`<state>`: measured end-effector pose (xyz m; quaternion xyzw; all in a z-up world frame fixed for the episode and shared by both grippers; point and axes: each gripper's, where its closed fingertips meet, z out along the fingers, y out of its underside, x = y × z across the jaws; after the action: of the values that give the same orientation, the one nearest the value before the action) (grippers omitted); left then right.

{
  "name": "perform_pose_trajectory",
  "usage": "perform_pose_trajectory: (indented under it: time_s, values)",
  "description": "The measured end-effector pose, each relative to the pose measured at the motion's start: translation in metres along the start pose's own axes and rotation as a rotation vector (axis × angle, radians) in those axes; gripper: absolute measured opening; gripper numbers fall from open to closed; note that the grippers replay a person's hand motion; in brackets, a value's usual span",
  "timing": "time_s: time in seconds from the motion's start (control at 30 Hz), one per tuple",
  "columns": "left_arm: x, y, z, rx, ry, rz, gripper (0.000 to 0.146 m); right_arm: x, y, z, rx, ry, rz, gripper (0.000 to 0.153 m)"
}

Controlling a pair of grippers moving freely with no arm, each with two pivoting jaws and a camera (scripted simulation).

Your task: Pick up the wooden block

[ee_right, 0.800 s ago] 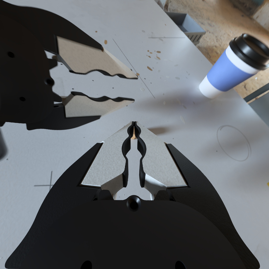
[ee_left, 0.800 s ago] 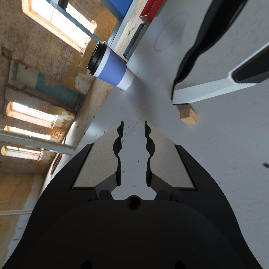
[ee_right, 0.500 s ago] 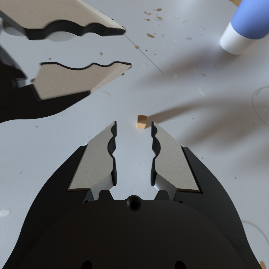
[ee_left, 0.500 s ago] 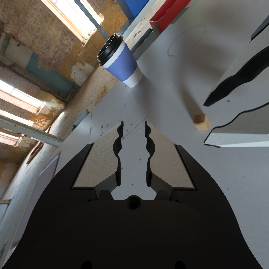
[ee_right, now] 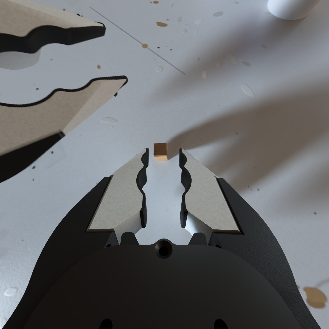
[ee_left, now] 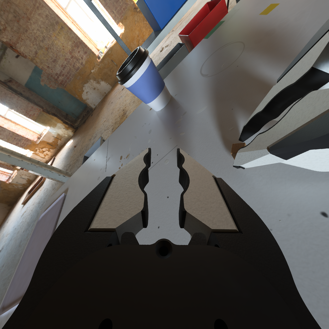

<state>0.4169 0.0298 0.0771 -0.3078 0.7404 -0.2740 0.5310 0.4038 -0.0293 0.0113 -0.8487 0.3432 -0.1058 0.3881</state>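
Note:
The small wooden block (ee_right: pixel 160 151) lies on the white table (ee_right: pixel 178 110). My right gripper (ee_right: pixel 163 151) is open, and the block shows between its fingertips, nearer the left finger, with a gap on each side. In the left wrist view the block (ee_left: pixel 236 149) is partly hidden behind a right gripper fingertip (ee_left: pixel 249 158) low at the table. My left gripper (ee_left: pixel 163 151) is open and empty, hovering left of the block. It also shows in the right wrist view (ee_right: pixel 114 52), at the upper left.
A blue and white paper cup with a black lid (ee_left: pixel 142 80) stands near the table's far edge; its base (ee_right: pixel 292 8) shows in the right wrist view. A red bin (ee_left: pixel 203 26), a blue box (ee_left: pixel 160 12) and a grey tray (ee_left: pixel 170 57) lie beyond the edge.
My right gripper, shut 0.8 s ago with a sliver of wood at its tips, has opened. It has since come down around the block and narrowed. The left gripper has turned slightly.

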Motion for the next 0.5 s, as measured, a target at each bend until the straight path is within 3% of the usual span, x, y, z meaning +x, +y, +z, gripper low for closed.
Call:
perform_pose_trajectory:
  time_s: [0.37,0.5]
  values:
    - [0.0015,-0.0010,-0.0010,0.007,0.008,-0.001,0.029,-0.0027,-0.0010,0.0028,0.010,0.012,-0.003,0.026]
    - [0.0015,-0.0010,-0.0011,0.008,0.009,-0.003,0.029,-0.0045,-0.0006,0.0026,0.010,-0.028,0.017,0.014]
